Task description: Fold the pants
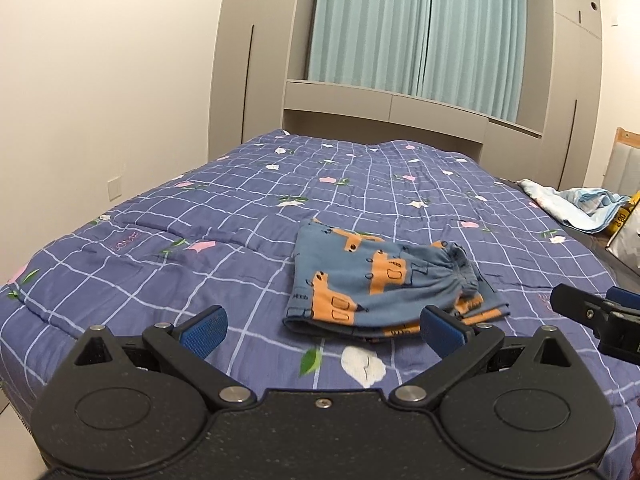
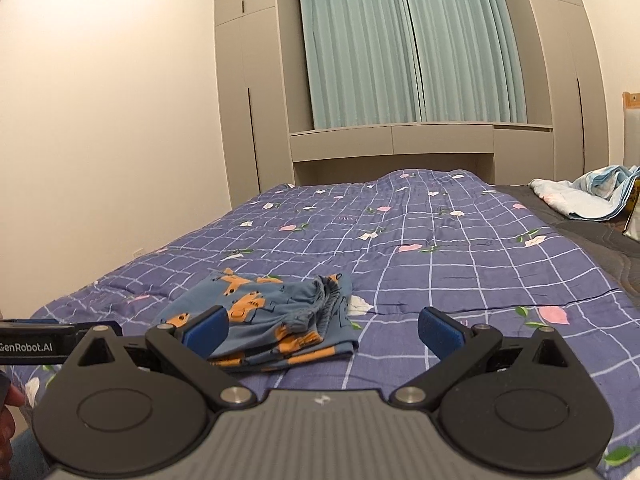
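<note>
Small blue pants [image 1: 372,284] printed with orange vehicles lie folded into a compact bundle on the bed, the gathered waistband [image 1: 466,276] on top at the right. My left gripper [image 1: 322,332] is open just in front of their near edge, holding nothing. The right gripper [image 1: 592,312] shows at the right edge of the left wrist view. In the right wrist view the pants [image 2: 264,324] lie ahead and to the left, behind the left fingertip [image 2: 208,330]. My right gripper [image 2: 322,330] is open and empty, and the left gripper's body [image 2: 44,340] enters from the left.
The bed is covered by a purple checked quilt [image 1: 200,240] with flower prints. A crumpled light blue blanket [image 1: 580,204] and a yellow bag [image 1: 624,216] lie at the far right. A wall runs along the left; cabinets and teal curtains [image 1: 416,28] stand behind the bed.
</note>
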Demonstrator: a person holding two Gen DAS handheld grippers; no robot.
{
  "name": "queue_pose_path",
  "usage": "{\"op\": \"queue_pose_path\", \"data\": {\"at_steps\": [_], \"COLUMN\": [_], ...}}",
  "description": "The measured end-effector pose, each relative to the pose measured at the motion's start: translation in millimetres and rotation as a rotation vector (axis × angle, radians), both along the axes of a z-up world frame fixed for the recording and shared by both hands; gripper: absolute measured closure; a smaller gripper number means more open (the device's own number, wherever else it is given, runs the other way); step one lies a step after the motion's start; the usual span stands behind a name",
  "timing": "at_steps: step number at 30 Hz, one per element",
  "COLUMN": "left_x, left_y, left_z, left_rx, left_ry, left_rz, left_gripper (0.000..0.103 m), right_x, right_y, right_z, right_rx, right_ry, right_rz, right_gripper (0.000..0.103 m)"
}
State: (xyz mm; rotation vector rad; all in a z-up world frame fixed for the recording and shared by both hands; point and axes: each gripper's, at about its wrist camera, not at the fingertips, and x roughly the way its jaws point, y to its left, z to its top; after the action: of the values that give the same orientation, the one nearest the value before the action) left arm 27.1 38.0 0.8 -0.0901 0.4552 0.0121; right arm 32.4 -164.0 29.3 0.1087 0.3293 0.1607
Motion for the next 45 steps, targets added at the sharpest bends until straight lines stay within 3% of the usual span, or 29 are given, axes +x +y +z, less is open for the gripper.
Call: {"op": "queue_pose_path", "data": {"at_steps": [15, 45], "left_x": [-13, -16], "left_y": [-6, -8], "left_z": [-29, -31], "left_rx": [0.048, 0.047], "left_ry": [0.041, 0.031], "left_rz": [-0.012, -0.017], "left_gripper": [0.001, 0.001], "right_x": [-25, -24], "right_y": [-4, -8], "right_z": [-23, -34], "right_rx": [-0.056, -0.065], "right_ry": [0.045, 0.047], "right_rz": [-0.037, -0.054], "right_gripper": [0.0, 0.0]}}
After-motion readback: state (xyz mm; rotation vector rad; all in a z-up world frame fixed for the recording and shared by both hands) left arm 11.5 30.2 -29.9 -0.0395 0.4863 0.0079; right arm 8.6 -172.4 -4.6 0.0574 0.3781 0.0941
